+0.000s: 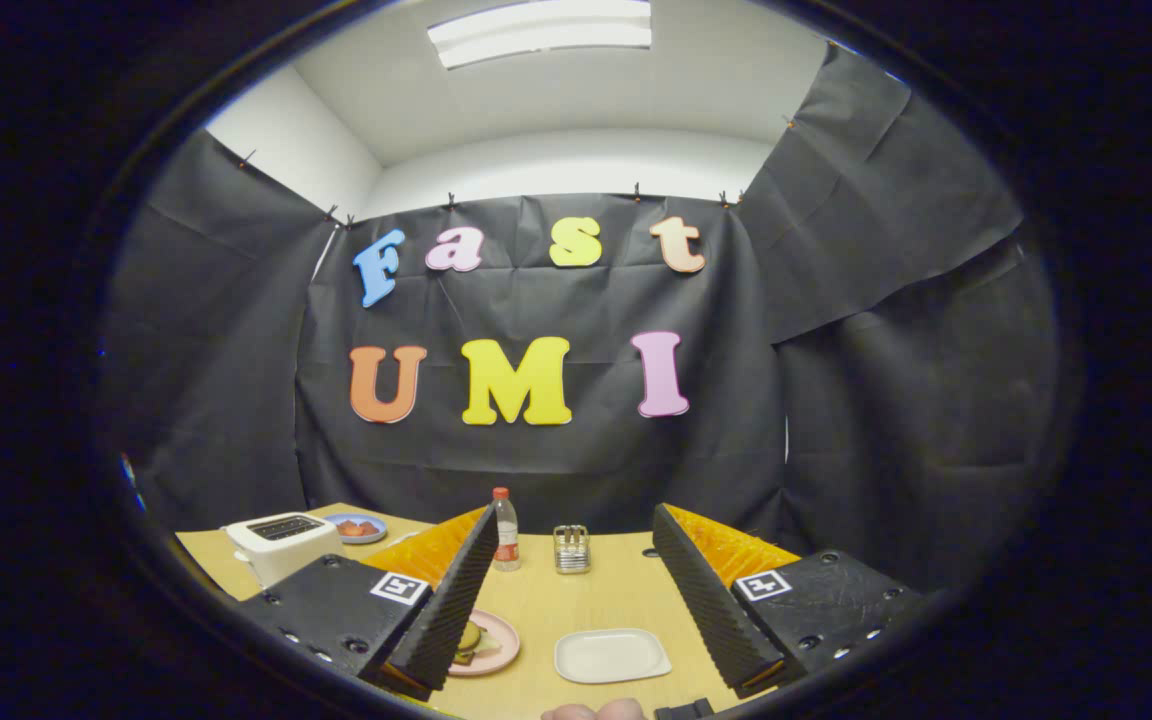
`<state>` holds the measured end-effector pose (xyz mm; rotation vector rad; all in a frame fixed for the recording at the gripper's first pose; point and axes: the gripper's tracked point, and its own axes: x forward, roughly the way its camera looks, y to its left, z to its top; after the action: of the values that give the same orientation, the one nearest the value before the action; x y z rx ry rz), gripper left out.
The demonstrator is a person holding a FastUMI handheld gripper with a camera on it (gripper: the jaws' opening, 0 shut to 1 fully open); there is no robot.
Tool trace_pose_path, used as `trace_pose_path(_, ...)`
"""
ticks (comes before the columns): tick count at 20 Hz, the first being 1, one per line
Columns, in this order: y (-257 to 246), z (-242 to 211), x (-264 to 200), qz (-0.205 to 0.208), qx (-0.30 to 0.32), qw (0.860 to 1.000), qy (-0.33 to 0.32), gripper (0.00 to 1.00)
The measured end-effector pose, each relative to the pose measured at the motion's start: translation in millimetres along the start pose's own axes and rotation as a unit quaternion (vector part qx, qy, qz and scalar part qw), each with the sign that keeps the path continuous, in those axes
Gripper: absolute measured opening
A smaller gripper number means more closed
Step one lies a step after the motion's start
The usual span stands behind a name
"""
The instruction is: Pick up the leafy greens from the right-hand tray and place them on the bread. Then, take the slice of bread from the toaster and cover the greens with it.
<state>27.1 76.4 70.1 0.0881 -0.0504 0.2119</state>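
Wooden table (576, 600), toaster (283, 545), bottle (505, 531) label unreadable, gripper (576, 600) fingers (456, 600) apart

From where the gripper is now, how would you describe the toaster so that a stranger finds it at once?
Start at the wooden table under the open gripper. Look past the left finger to the table's far left corner. The toaster is the white box with dark slots on top, standing in front of a small blue plate; it is the only boxy appliance there.

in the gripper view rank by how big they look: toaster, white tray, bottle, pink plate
1. toaster
2. white tray, close to the toaster, and nearer the camera, so unsure
3. pink plate, partly hidden by a finger of the open hand-held gripper
4. bottle
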Motion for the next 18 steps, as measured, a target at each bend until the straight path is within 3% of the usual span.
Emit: trace_pose_path(18,-4.7,-17.8,8.8,-0.024,-0.004,1.0,0.009,0.95)
